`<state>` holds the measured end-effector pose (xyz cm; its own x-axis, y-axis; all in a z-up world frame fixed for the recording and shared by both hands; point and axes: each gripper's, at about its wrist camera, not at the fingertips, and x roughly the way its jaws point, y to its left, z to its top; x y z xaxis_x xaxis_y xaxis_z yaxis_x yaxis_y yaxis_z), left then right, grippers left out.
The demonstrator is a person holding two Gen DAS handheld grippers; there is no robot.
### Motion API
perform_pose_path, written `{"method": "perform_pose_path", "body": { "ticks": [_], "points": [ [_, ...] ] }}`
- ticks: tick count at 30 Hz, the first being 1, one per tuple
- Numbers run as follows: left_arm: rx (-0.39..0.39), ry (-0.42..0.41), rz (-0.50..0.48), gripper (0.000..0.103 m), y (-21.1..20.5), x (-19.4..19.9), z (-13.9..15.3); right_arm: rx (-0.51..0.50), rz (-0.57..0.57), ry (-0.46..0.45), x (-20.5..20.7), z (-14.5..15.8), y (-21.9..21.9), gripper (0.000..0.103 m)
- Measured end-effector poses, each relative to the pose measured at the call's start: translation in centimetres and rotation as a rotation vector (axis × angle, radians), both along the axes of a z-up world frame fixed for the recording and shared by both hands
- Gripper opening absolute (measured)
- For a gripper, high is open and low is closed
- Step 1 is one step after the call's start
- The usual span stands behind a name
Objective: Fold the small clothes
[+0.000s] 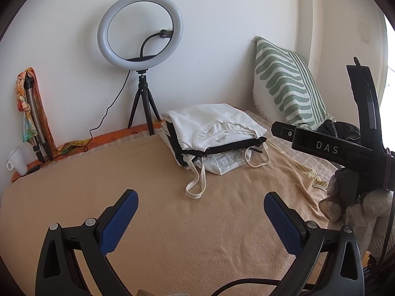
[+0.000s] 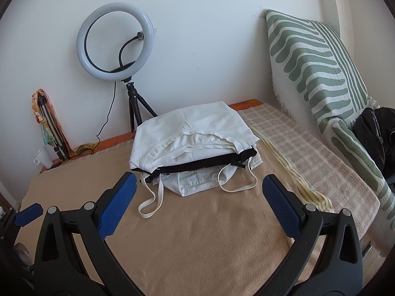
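A stack of folded clothes (image 1: 212,133) (image 2: 195,138) lies on the peach blanket (image 1: 172,222) (image 2: 197,234): a white top garment over a black one and another white piece, with cream straps (image 1: 197,185) (image 2: 153,202) trailing toward me. My left gripper (image 1: 201,206) is open above bare blanket, short of the stack, holding nothing. My right gripper (image 2: 198,190) is open too, its blue pads (image 2: 118,204) either side of the stack's near edge and apart from it. The right gripper's black body marked DAS (image 1: 328,148) shows at the right of the left wrist view.
A ring light on a small tripod (image 1: 140,29) (image 2: 114,42) stands by the wall behind the stack. A green striped pillow (image 1: 286,81) (image 2: 318,69) leans at the right, dark cloth (image 2: 377,133) beside it. A white cup (image 1: 16,160) and folded tripod (image 1: 32,113) sit far left.
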<state>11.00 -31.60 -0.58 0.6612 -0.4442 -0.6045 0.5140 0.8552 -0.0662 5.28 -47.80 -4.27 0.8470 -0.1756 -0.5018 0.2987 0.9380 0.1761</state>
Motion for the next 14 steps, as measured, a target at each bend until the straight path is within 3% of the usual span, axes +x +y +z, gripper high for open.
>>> {"method": "perform_pose_path", "body": {
  "ticks": [14],
  "points": [
    [0.015, -0.011, -0.006, 0.103, -0.91, 0.02, -0.62, -0.001, 0.005, 0.006, -0.02, -0.11, -0.05, 0.103]
  ]
}}
